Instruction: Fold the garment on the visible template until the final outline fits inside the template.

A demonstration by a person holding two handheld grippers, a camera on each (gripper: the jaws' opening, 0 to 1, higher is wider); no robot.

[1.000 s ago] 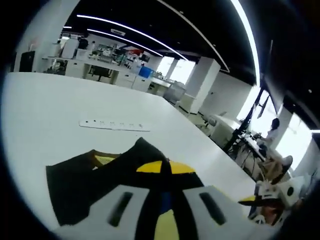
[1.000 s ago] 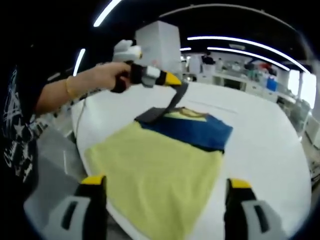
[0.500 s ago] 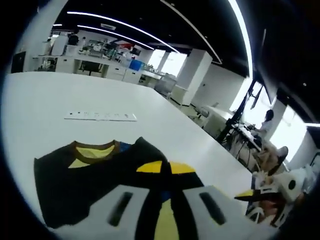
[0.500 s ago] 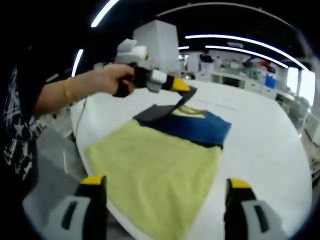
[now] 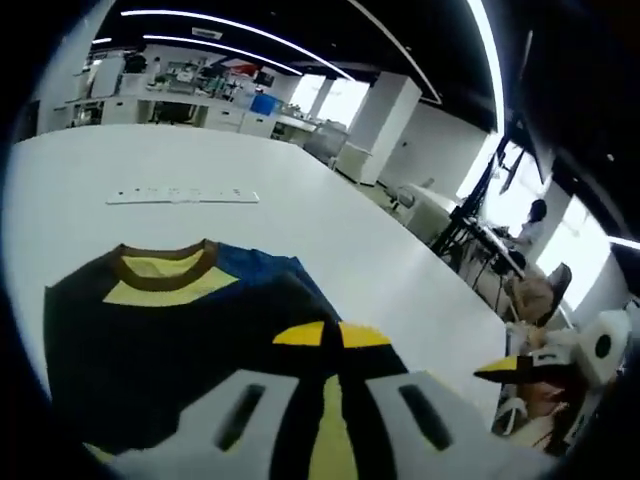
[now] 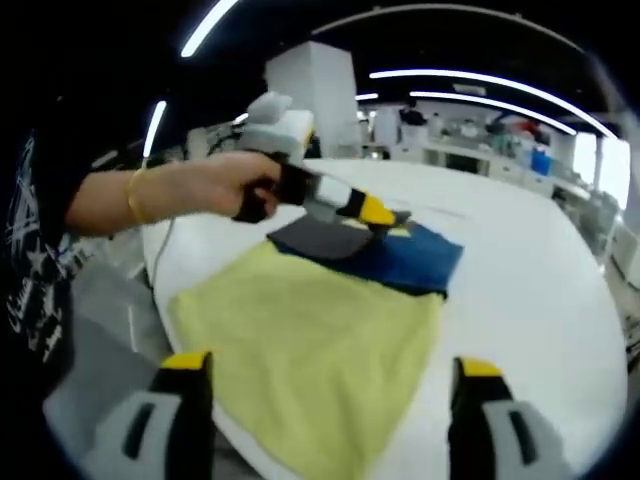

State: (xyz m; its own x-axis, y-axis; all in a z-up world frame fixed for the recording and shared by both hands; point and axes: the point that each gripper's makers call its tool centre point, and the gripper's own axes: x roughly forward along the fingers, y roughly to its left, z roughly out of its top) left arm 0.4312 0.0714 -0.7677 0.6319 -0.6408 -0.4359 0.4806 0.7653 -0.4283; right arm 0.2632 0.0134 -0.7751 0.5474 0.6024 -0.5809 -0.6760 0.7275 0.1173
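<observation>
The left gripper (image 6: 385,216) covers the garment's (image 6: 310,340) collar in the right gripper view. The desk's (image 6: 540,300) near edge is cut off. Far furniture blurs.

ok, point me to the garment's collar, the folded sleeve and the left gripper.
collar (image 5: 165,260), left gripper view, on the brown neck band.
folded sleeve (image 6: 325,238), right gripper view, on the dark flap laid over the yellow body.
left gripper (image 6: 385,216), right gripper view, at its yellow tips, shut on the sleeve.
</observation>
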